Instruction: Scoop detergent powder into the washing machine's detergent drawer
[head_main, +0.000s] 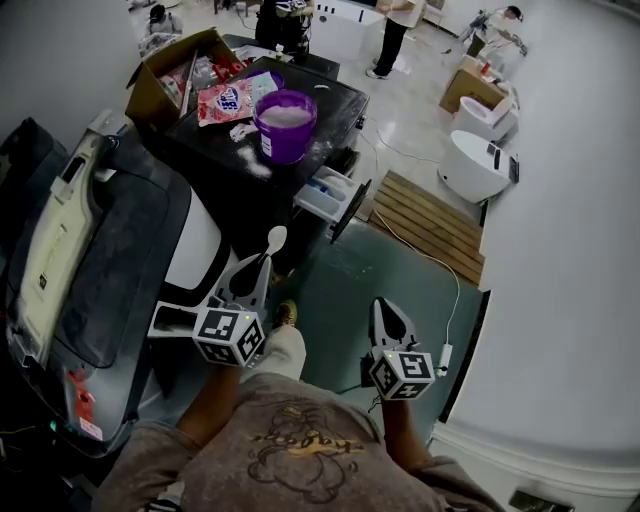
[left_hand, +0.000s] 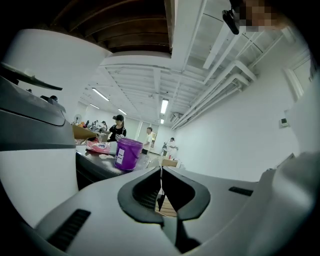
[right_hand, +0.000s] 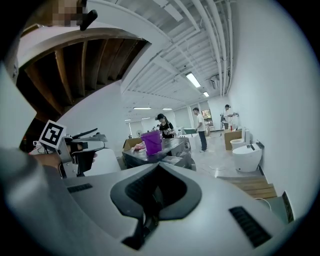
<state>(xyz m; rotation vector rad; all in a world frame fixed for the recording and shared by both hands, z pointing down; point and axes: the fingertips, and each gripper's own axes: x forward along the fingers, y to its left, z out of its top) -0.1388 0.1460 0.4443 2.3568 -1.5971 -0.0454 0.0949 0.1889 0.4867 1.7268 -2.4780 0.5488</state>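
Observation:
A purple bucket (head_main: 286, 122) holding white powder stands on the dark washing machine top (head_main: 215, 135). Below it the detergent drawer (head_main: 328, 195) is pulled out. My left gripper (head_main: 262, 264) is shut on the handle of a white spoon (head_main: 276, 238), whose bowl points toward the drawer, well short of it. In the left gripper view the jaws (left_hand: 161, 172) pinch the thin handle, and the bucket (left_hand: 128, 153) is far ahead. My right gripper (head_main: 386, 306) hangs lower right, shut and holding nothing (right_hand: 157, 167). The bucket (right_hand: 151, 142) and the drawer (right_hand: 171, 160) show beyond it.
An open cardboard box (head_main: 168, 78) and a red detergent bag (head_main: 224, 100) sit by the bucket. A grey-topped machine (head_main: 95, 265) fills the left. A wooden pallet (head_main: 428, 218), a white cable (head_main: 440, 268) and white toilets (head_main: 474, 163) are right. People stand at the back.

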